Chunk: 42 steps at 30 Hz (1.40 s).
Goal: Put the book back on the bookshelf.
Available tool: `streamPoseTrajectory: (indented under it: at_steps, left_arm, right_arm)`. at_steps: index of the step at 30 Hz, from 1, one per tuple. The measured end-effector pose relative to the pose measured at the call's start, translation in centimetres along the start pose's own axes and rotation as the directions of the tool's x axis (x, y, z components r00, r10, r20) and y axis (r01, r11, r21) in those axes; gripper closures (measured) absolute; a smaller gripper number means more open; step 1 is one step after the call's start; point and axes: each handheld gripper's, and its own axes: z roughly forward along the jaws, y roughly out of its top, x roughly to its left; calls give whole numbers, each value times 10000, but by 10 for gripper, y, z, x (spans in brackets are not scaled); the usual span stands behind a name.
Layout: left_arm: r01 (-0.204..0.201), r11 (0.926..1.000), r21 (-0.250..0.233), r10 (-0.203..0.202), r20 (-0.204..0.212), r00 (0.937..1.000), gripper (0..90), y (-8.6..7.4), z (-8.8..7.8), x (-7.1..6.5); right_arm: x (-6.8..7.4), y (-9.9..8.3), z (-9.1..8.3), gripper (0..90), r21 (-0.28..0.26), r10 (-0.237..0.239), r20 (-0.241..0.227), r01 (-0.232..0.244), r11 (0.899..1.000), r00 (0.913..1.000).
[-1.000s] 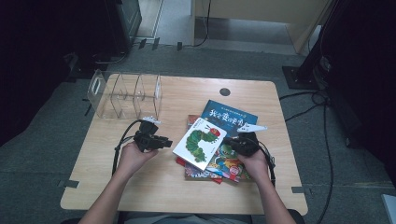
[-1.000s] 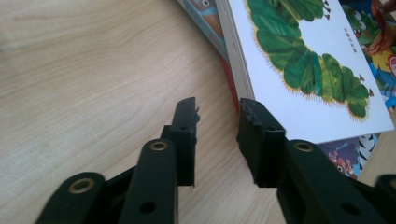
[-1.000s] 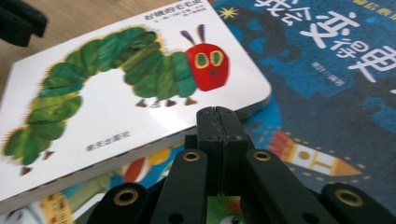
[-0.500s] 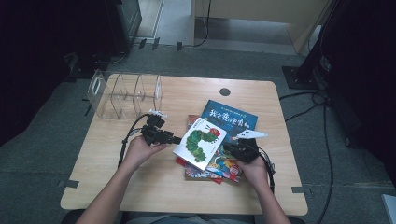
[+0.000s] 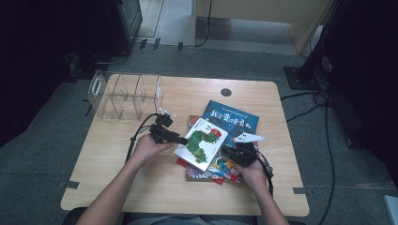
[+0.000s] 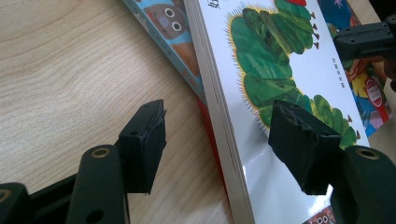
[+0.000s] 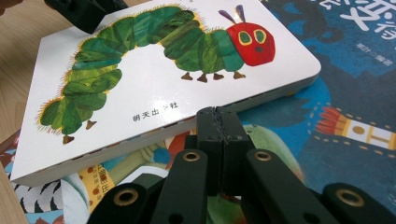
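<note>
A white caterpillar board book [image 5: 202, 143] lies tilted on a stack of picture books [image 5: 211, 171], its right edge raised. My left gripper [image 5: 180, 140] is at its left edge. In the left gripper view the left gripper [image 6: 219, 126] has just been opening and stands open, the book's [image 6: 280, 60] edge between the jaws with neither pad pressing on it. My right gripper [image 7: 217, 116] is shut with nothing in it, its tips against the book's [image 7: 154, 70] lower edge. From above, the right gripper [image 5: 231, 153] sits at the book's right side.
A dark blue book [image 5: 232, 119] lies behind the stack. A clear plastic divider rack [image 5: 124, 96] stands at the table's [image 5: 141, 187] back left. Cables trail from both grippers. Bare wood lies in front and to the left.
My left hand has moved right up to the caterpillar book's edge and its jaws have spread. The right hand and the book stay as they were.
</note>
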Motion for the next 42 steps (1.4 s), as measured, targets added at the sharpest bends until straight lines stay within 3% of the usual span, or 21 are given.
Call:
streamPoseTrajectory:
  at_steps: [8,20,25,27,30,36,39,42]
  left_arm:
    - [-57,9992,396,55,52,10000,356,6,3,-1]
    - [363,9973,644,-397,531,9978,332,8,13,-2]
    - [827,9927,874,-875,525,9948,285,5,15,-1]
    - [837,9924,900,-879,435,9952,281,5,14,-1]
    - [914,9891,1153,-943,195,9954,283,6,9,-2]
    - [1111,9921,589,-1085,-450,9931,408,7,-21,-4]
    - [1020,9908,889,-950,-800,9923,424,10,-29,-10]
    - [1181,9883,962,-1135,-516,9922,483,13,-39,-12]
  right_arm:
    - [-2,3,4,897,16,-10,-142,10,10000,9999]
    - [-2,13,17,900,69,22,-553,-19,10000,9985]
    - [5,19,24,900,239,-210,-701,227,9995,9973]
    - [6,20,25,900,260,-171,-705,190,9995,9974]
    - [7,22,28,900,268,-162,-802,184,9995,9967]
    - [18,28,38,900,428,-576,-1116,627,9971,9921]
    - [22,31,42,900,433,-714,-1164,769,9961,9906]
    - [22,33,44,900,427,-755,-1248,814,9958,9893]
